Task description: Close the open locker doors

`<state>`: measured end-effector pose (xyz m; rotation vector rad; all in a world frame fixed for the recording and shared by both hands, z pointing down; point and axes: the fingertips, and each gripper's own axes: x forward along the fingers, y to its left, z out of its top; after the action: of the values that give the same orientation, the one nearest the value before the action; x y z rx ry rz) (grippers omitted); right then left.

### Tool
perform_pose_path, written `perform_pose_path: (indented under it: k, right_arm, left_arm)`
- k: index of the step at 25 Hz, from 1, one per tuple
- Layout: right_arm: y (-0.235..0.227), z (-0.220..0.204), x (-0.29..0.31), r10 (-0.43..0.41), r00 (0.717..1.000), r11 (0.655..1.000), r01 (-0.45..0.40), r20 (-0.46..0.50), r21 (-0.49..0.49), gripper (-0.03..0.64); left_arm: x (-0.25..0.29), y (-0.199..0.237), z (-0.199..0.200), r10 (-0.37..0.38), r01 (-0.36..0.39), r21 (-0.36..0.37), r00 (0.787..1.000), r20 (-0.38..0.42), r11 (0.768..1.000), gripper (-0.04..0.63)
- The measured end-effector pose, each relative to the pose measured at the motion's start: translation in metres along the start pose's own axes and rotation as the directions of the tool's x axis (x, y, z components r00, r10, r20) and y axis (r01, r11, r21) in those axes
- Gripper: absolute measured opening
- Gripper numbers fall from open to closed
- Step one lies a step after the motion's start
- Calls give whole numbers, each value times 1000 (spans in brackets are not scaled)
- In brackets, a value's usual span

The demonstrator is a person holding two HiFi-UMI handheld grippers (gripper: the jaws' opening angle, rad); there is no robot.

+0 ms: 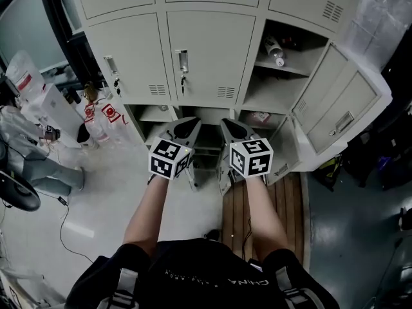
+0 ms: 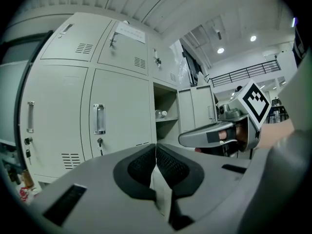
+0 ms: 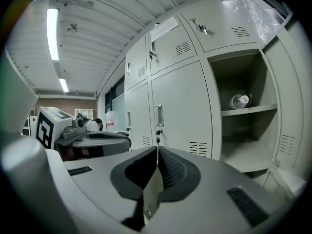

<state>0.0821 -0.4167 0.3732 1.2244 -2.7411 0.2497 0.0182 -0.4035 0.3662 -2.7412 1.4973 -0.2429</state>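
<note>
1. You hold the left gripper (image 1: 190, 123) and the right gripper (image 1: 227, 122) out side by side, nearly level. Both point at the lower middle of the locker bank (image 1: 206, 18).
2. In the left gripper view, the left gripper (image 2: 156, 156) has its jaws pressed together with nothing between the pads.
3. In the right gripper view, the right gripper (image 3: 157, 159) is the same: jaws closed tip to tip and empty.
4. The open locker door (image 1: 338, 105) hangs at the right edge of the locker bank, in the middle row, swung out to the right. It lies above and to the right of your right fingertips, well apart from them. Neither gripper touches it.
5. In the right gripper view, the open compartment (image 3: 241, 130) stands to the right of the closed tips. The open locker door (image 3: 294, 101) is at the far right of that picture.
6. Counts:
   - Two grippers, both empty.
   - One bottle (image 1: 275, 51), lying on the shelf inside the open compartment (image 1: 273, 89).
   - Two closed doors in the same row, left closed door (image 1: 125, 53) and middle closed door (image 1: 209, 50). Each has a handle, and keys hang from the lock.
   - One middle-row door is plainly open.
7. A lower door (image 1: 286, 156) under the open one also seems to stand ajar, just beside the right gripper's marker cube (image 1: 252, 157). You cannot tell how many bottom-row doors are open.
8. You stand at the near end of a wooden pallet (image 1: 293, 205), which lies on the floor in front of the right side of the locker bank.
</note>
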Motion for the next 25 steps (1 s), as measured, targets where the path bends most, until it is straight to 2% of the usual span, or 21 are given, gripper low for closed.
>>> perform_pose_path:
  k: [6, 16, 21, 25]
  right_arm:
    - [42, 6, -9, -28, 1000, 999, 28, 6, -20, 34]
    - [183, -33, -29, -49, 999, 998, 48, -16, -32, 34]
    - [235, -70, -61, -81, 994, 996, 78, -68, -51, 34]
    - [255, -96, -96, -120, 987, 992, 116, -110, -39, 34]
  left_arm:
    - [-51, 2, 2, -18, 19, -11, 999, 33, 1000, 20]
    - [-195, 16, -37, -41, 42, -31, 998, 40, 999, 20]
    - [-246, -4, -59, -79, 81, -63, 996, 41, 995, 20]
    - [-270, -36, -78, -133, 135, -84, 991, 26, 987, 20]
